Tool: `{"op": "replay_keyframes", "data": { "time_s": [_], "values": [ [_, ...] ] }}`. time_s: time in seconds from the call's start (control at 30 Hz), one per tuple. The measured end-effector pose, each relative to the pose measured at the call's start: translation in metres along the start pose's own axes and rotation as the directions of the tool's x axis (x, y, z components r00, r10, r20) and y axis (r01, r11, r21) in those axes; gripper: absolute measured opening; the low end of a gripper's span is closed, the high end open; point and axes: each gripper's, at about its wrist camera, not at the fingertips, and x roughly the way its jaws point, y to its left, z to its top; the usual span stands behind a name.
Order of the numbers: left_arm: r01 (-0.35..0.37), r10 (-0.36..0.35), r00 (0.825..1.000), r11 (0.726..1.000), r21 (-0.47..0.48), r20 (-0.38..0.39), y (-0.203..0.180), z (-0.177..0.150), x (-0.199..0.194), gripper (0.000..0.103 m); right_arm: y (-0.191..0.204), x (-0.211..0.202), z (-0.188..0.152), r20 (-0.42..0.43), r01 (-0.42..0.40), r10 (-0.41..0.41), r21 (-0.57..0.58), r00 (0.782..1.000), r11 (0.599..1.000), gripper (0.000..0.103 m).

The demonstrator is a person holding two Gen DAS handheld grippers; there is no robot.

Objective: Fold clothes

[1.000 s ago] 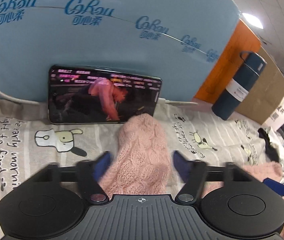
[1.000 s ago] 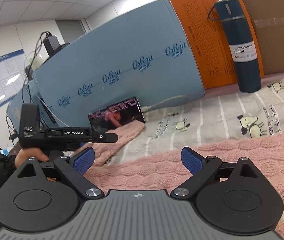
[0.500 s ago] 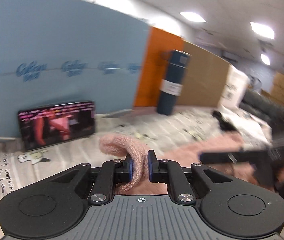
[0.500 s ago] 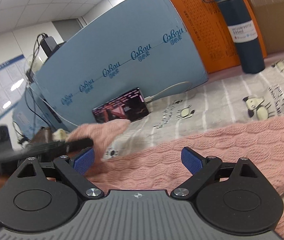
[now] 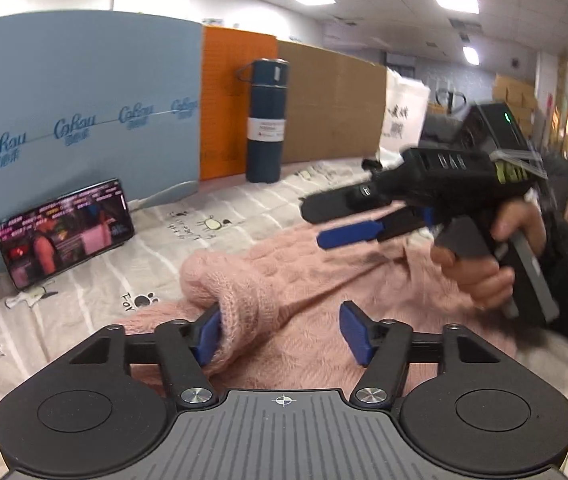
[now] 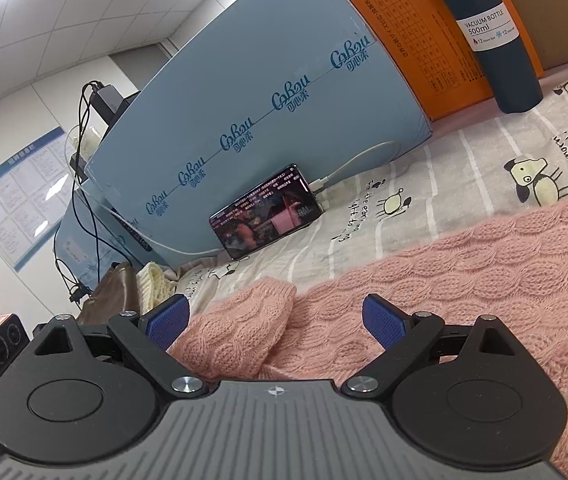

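The left claw [image 5: 280, 330] stands wide apart over the pink knitted sweater [image 5: 324, 280]. Its left blue pad touches the rolled cuff of the sleeve [image 5: 240, 292], which lies folded across the body of the garment; the right pad is clear of the wool, and nothing is clamped.

The right claw [image 6: 276, 322] is also spread wide and holds nothing. It hovers just above the sweater [image 6: 464, 280], with the sleeve end [image 6: 244, 320] lying between and below its pads. Seen from the left wrist, the right claw [image 5: 348, 220] is held above the sweater's middle by a hand [image 5: 484, 256] gripping its handle; the picture there is blurred.

The sweater lies spread on a bed covered by a grey striped sheet [image 6: 424, 184] printed with cartoon dogs. Along the bed's far edge a phone [image 6: 266, 210] with a lit screen leans against a light blue carton [image 6: 264, 112], a white cable [image 6: 360, 160] running from it. Beside the carton stand an orange box [image 5: 236, 104] and a brown cardboard box [image 5: 332, 108], and a dark blue vacuum bottle [image 5: 264, 124] stands upright and capped in front of them. Its contents cannot be seen.
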Motion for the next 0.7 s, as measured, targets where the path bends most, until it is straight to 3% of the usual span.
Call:
{"op": "replay_keyframes", "data": {
  "time_s": [0.13, 0.27, 0.5, 0.7],
  "values": [
    [-0.002, 0.005, 0.999, 0.996, 0.092, -0.038, -0.012, -0.005, 0.0, 0.073, -0.001, 0.002, -0.001, -0.019, -0.019, 0.019, 0.011, 1.0, 1.0, 0.094],
    [-0.003, 0.011, 0.998, 0.993, 0.121, -0.063, -0.016, -0.01, 0.0, 0.077, 0.0, 0.002, -0.001, -0.031, -0.034, 0.035, 0.019, 0.999, 0.999, 0.094],
    [-0.004, 0.013, 0.997, 0.993, 0.115, -0.077, -0.016, -0.018, -0.001, 0.077, -0.002, 0.005, -0.003, -0.054, -0.051, 0.053, 0.046, 0.997, 0.998, 0.094],
    [-0.009, 0.012, 0.999, 0.996, 0.092, -0.037, -0.014, -0.018, -0.01, 0.077, -0.003, 0.002, -0.002, -0.047, -0.068, 0.071, 0.066, 0.996, 0.996, 0.094]
  ]
}}
